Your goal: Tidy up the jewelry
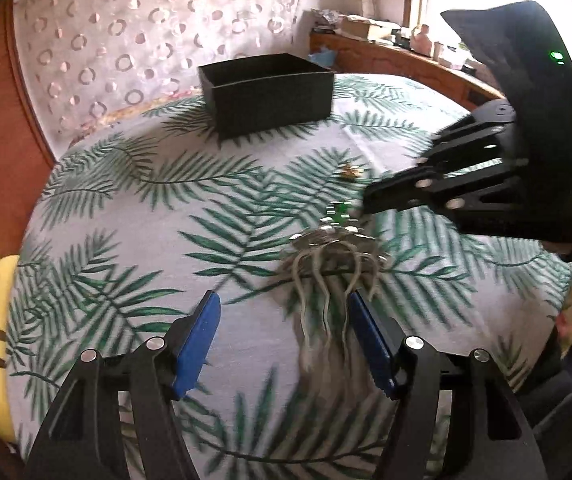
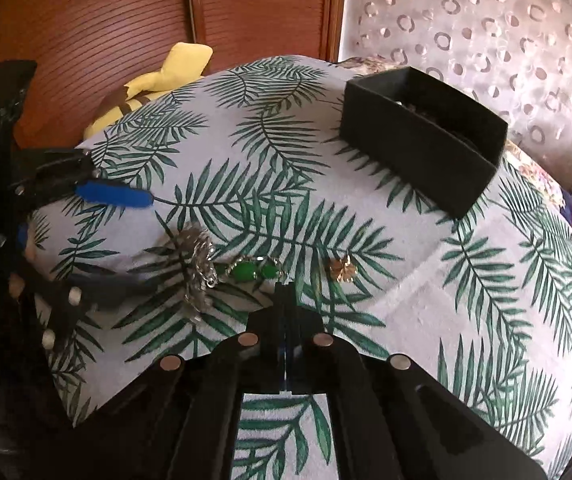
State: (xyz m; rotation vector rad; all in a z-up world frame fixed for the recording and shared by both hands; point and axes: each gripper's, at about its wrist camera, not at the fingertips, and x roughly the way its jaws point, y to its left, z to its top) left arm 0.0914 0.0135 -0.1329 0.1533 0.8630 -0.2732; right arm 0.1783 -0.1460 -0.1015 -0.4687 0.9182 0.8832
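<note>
Palm-frond cloth covers the round table (image 2: 426,320), with a patterned curtain and wooden panelling behind it. Three pieces of jewelry lie in a loose row near the middle: a silver tasselled piece (image 2: 197,260), a green-stone piece (image 2: 251,271) touching or just beside it, and a small gold piece (image 2: 342,270) a little apart. A black box (image 2: 422,156) stands well apart at the far side, seemingly the place to put them.

Spread wide, the left hand-held gripper (image 1: 283,344) has its blue pads either side of the silver piece's trailing strands. Pressed together and holding nothing visible, the right hand-held gripper (image 2: 286,292) has its tips just beside the green stones.

The main risk, as I judge it, is tangling: if the left fingers close on loose strands only, the silver piece may slip free or drag the green piece along. The two grippers are also near each other and could collide over the pile.

From the left wrist, the tassel strands show plainly, while the green piece is barely visible behind the silver. From the right wrist, the green stones and gold piece are clear, and something dark, too indistinct to name, lies inside the box.
</note>
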